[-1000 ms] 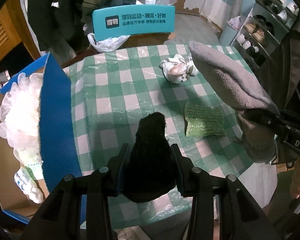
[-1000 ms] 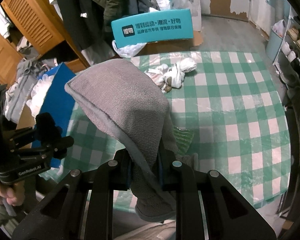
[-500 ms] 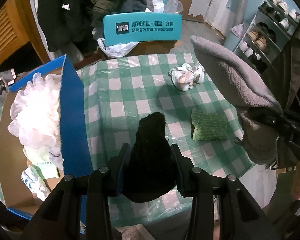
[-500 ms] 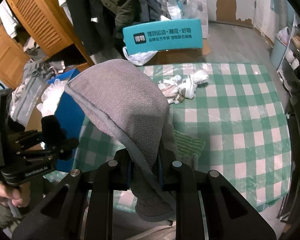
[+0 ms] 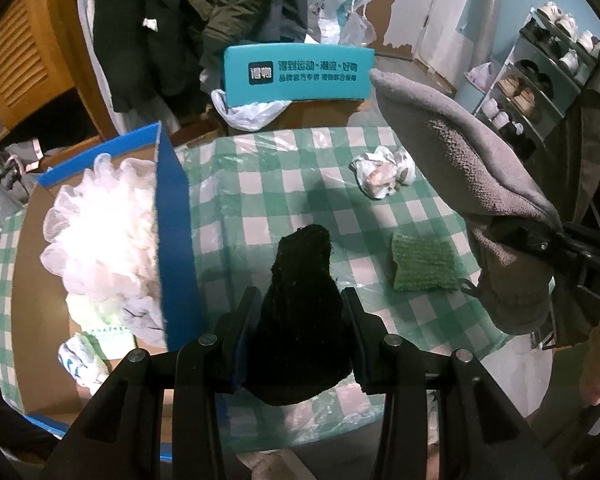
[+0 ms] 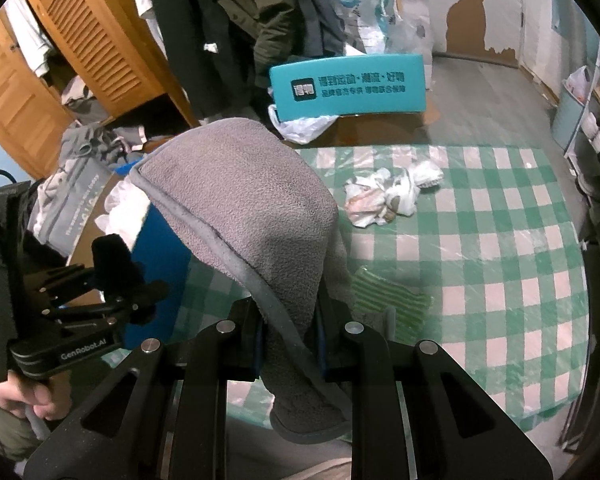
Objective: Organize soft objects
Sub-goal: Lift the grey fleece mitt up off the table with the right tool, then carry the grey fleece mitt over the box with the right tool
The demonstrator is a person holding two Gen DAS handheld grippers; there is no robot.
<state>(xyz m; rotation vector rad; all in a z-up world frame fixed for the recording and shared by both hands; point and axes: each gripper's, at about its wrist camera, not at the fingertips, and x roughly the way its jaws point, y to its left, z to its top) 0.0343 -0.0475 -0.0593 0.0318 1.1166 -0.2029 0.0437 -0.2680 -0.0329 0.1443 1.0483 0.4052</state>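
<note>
Grey towel (image 6: pixel 236 208) and black cloth (image 5: pixel 300 320), each pinched in a pair of tongs above the checked desk (image 5: pixel 260 184).

Left tongs (image 5: pixel 300 340) are clamped on the black cloth, whose lower end hangs below the fingers; its folds are lost in the dark. Right tongs (image 6: pixel 288 340) are nearly closed on the grey towel, which drapes over them and hides part of the desk. On the desk, in the left wrist view, a green knitted cloth (image 5: pixel 424 264) lies at three o'clock of the black cloth, a crumpled white bundle (image 5: pixel 384 170) at one o'clock. At nine o'clock a blue-edged box (image 5: pixel 172 208) holds a white mesh puff (image 5: pixel 100 232), partly cut off by the box wall.
</note>
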